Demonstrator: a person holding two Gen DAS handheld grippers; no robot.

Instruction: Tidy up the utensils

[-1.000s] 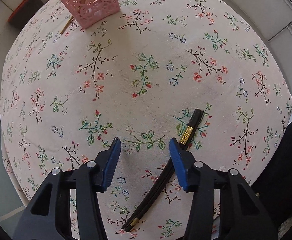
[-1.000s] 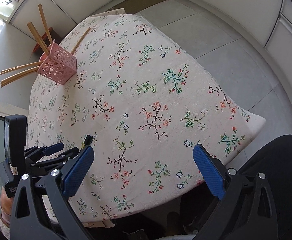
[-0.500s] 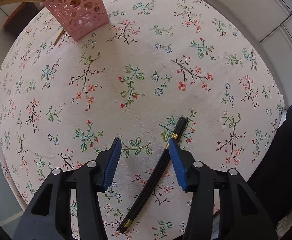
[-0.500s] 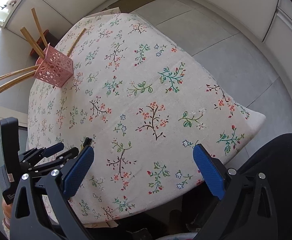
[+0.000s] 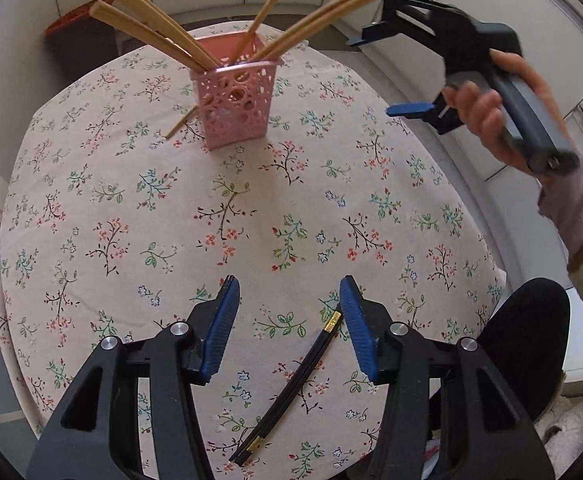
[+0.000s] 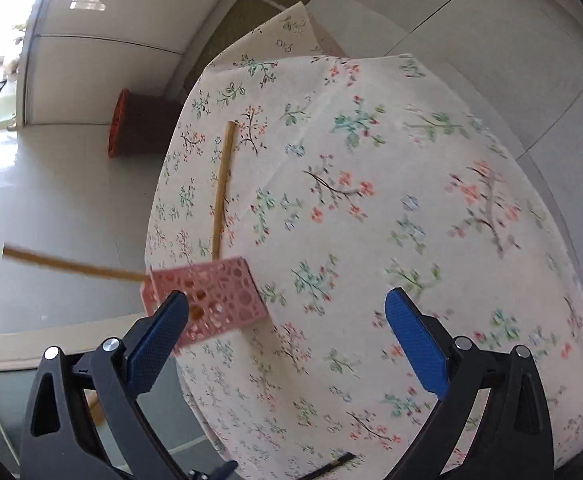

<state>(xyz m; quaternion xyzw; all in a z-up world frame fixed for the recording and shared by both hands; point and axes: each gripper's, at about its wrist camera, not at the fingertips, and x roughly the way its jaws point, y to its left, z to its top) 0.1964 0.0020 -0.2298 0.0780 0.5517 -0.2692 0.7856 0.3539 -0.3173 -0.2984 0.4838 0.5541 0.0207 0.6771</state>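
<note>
matt cloth tablecloth (image 5: 251, 208), perforated plastic basket (image 5: 233, 104)

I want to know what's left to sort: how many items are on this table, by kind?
Pink basket: 1
Wooden chopsticks inside it: 6
Loose wooden chopstick beside it: 1
Black chopsticks: 2
Total: 10

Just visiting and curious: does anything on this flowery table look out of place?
Yes. One loose wooden chopstick lies on the cloth beside the pink perforated basket, and a black chopstick pair with gold bands lies near the table's front edge, not in the basket.
</note>
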